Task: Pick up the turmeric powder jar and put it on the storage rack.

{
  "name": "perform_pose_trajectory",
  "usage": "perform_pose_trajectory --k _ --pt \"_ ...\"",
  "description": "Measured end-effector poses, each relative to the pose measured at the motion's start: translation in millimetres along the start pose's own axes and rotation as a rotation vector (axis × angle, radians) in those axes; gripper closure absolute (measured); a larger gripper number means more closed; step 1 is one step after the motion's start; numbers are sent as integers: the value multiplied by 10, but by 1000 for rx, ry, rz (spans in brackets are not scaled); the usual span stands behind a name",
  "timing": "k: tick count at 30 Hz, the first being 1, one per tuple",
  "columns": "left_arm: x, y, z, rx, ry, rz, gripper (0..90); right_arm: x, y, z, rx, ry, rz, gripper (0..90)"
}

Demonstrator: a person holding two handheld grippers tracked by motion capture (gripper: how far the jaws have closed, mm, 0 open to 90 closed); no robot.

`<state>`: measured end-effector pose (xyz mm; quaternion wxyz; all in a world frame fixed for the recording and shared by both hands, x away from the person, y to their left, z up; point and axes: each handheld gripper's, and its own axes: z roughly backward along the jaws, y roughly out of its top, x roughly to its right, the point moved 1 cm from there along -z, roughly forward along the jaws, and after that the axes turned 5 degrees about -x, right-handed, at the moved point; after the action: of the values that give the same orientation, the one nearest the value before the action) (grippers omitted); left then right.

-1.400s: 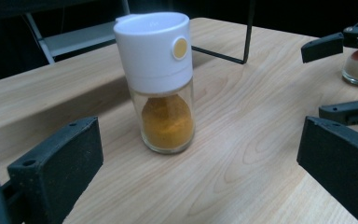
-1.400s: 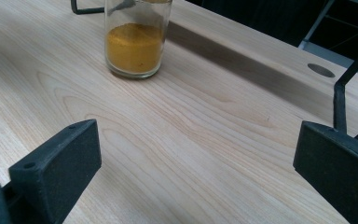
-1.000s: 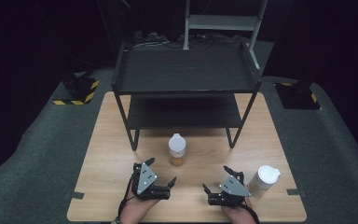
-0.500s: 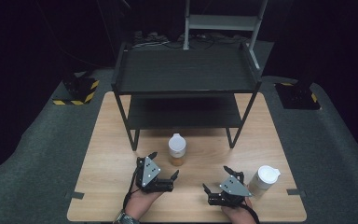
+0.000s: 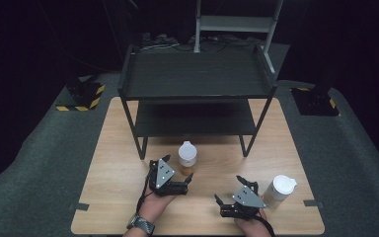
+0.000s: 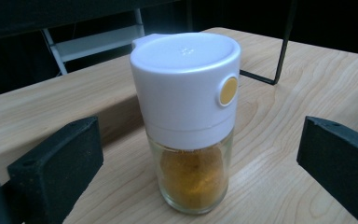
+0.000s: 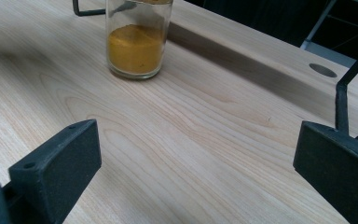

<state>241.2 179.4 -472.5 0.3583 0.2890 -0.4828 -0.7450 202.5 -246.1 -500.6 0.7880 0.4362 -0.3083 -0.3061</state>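
The fingers [image 6: 58, 163] of the left gripper [image 5: 177, 174] stand wide apart and hold nothing, one black pad low on each side of the left gripper view, with the spice jar [image 6: 189, 116] framed squarely between them but farther on, not yet within their reach. That jar stands upright on the wooden table [image 5: 113, 163], its long axis vertical: a clear glass body partly filled with orange-yellow powder, topped by a tall white cap with a small yellow button on its side. In the high view it sits just in front of the black two-tier shelf [image 5: 197, 74], near the middle of the table, and lies just ahead and slightly to the right of the left gripper. The right gripper [image 5: 232, 193] is likewise spread wide and empty (its own view looks across bare wood toward the same jar [image 7: 137, 44], well apart from it), and beside it stands a second white-capped jar [image 5: 280, 190], which it is not aimed at. The left hand is plainly the nearer one, so the coming move is most likely a short, level push forward until the jar's glass body sits between the pads, then a squeeze across its width. Gripping low on the glass should hold steadier than on the cap.
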Motion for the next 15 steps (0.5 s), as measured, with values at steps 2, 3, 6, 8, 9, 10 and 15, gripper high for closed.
perform_pose_trajectory --k 2,3,6,8,9,10,15 --pt "-3 0 -34 4 -1 0 4 4 -1 0 1 2 -1 1" --pt "-7 0 -50 7 -3 -2 4 5 -2 0 1 2 -2 1" --pt "-4 7 -107 7 0 -4 4 4 -1 0 1 1 -1 1" --pt "-13 5 -138 8 -2 9 4 1 -1 0 1 1 1 1" --pt "-17 0 -163 11 -2 26 4 1 -2 1 2 1 1 1" --pt "-23 -1 -175 11 -3 31 4 -1 -3 1 2 0 1 1" --pt "-26 -8 -245 13 2 34 4 3 -4 2 2 2 0 1"
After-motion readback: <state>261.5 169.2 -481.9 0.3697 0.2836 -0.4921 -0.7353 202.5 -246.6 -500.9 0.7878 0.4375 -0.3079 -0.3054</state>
